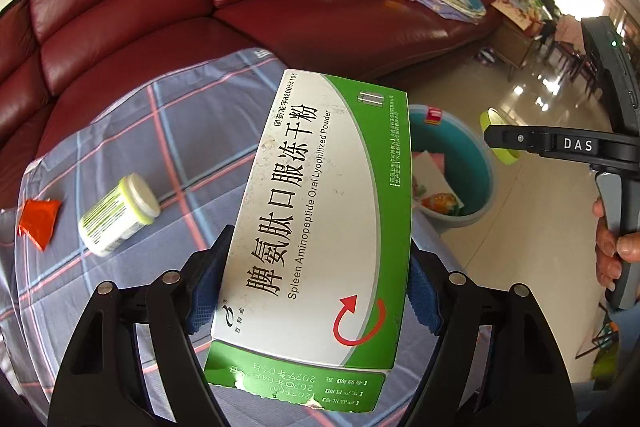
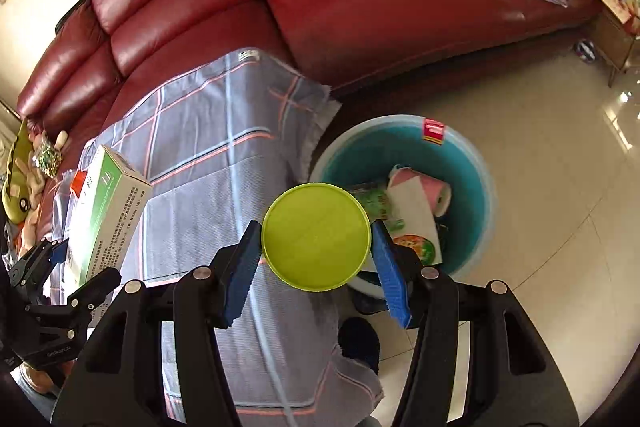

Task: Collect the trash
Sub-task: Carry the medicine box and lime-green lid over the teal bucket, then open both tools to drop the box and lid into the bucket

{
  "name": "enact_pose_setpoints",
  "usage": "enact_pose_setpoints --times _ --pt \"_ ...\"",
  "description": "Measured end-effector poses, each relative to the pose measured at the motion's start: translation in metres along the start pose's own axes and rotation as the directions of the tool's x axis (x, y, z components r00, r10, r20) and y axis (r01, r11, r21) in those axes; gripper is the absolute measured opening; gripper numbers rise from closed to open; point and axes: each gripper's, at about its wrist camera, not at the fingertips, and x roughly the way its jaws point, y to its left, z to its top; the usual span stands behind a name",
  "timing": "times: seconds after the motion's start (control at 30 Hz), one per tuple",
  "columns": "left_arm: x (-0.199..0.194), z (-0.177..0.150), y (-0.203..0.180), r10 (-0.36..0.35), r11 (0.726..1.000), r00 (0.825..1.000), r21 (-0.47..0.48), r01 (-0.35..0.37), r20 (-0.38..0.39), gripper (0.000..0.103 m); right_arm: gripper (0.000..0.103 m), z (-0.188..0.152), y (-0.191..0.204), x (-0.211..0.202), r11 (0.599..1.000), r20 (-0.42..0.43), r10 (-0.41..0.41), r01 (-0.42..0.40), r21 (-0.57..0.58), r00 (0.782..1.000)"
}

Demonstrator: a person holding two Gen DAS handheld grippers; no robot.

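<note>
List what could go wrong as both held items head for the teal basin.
1. The left tool grips the long medicine box only near one end, so it may pivot or slip.
2. The right tool pinches the green lid by its thin rim; it could pop out short of the basin.
3. Both drops together risk a collision.

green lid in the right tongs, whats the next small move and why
Probably carry the green lid a little further right until it hangs over the open middle of the teal bin, then open the right tongs. In the right wrist view the lid is pinched between the blue pads and overlaps only the bin's near-left rim, partly over the plaid cloth, so dropping now might miss.
</note>
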Motion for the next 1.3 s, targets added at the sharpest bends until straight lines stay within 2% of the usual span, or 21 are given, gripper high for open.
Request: enact_pose_setpoints --times 0.27,0.57,0.8,1.03,1.17,1.3 --pt "0.043 0.036 -0.068 -0.058 0.992 0.997 0.106 0.063 -0.044 0.077 0.053 0.002 -0.060 -0.016 0.996 0.033 -0.027 0.024 0.084 0.999" --pt "0.091 0.060 -0.113 -0.107 0.982 0.988 0.142 0.122 -0.111 0.077 0.053 0.006 -0.097 -0.010 0.990 0.024 -0.025 0.021 0.139 0.999" --pt "0.121 0.072 -0.129 -0.128 0.981 0.981 0.126 0.148 -0.148 0.077 0.053 0.014 -0.109 -0.002 0.989 0.011 -0.020 0.019 0.149 1.000" --pt "0.142 0.083 -0.135 -0.115 0.984 0.980 0.115 0.134 -0.162 0.078 0.053 0.021 -0.116 0.004 0.988 -0.002 -0.025 0.025 0.153 1.000" --pt "0.146 0.086 -0.130 -0.093 0.990 0.982 0.094 0.109 -0.165 0.094 0.053 0.024 -0.119 0.007 0.987 -0.009 -0.028 0.029 0.158 1.000" --pt "0.146 0.083 -0.124 -0.089 0.992 0.981 0.076 0.103 -0.170 0.095 0.053 0.026 -0.118 0.011 0.988 -0.018 -0.031 0.034 0.154 0.999"
